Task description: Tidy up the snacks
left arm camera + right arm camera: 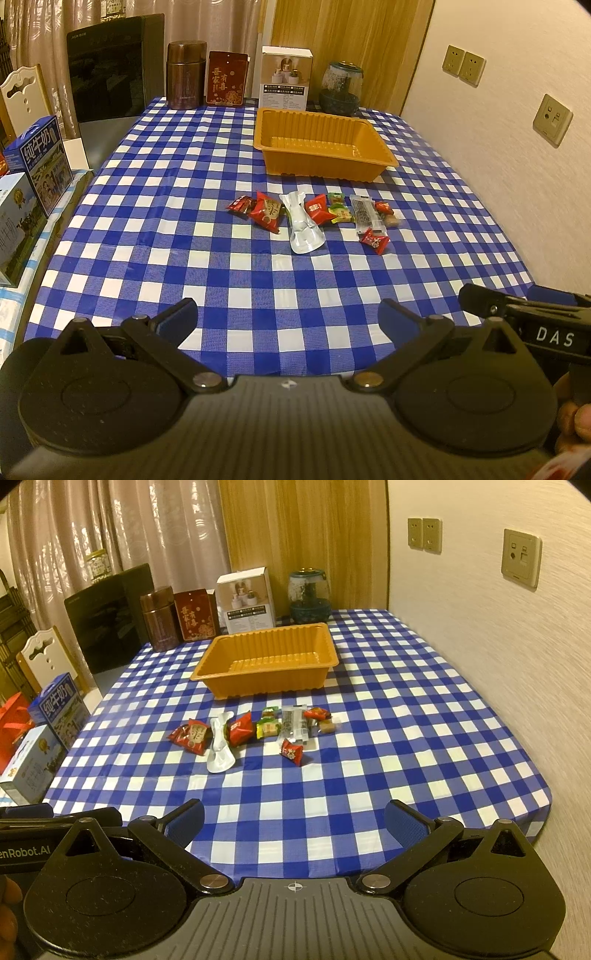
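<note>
Several wrapped snacks lie in a row on the blue checked tablecloth (184, 258): red packets (266, 212), a silver pouch (303, 223), a green candy (340, 212), a clear bar wrapper (364, 214) and a small red candy (375, 240). An empty orange tray (321, 146) stands behind them. The row (240, 731) and tray (267, 661) also show in the right wrist view. My left gripper (288, 317) is open and empty, above the table's near edge. My right gripper (293, 818) is open and empty beside it; it also shows at the left view's right edge (517, 314).
At the table's back stand a brown canister (185, 74), a red box (226, 78), a white box (285, 77) and a glass jar (340, 86). Milk cartons (40, 162) stand to the left. A wall with sockets (552, 120) runs along the right.
</note>
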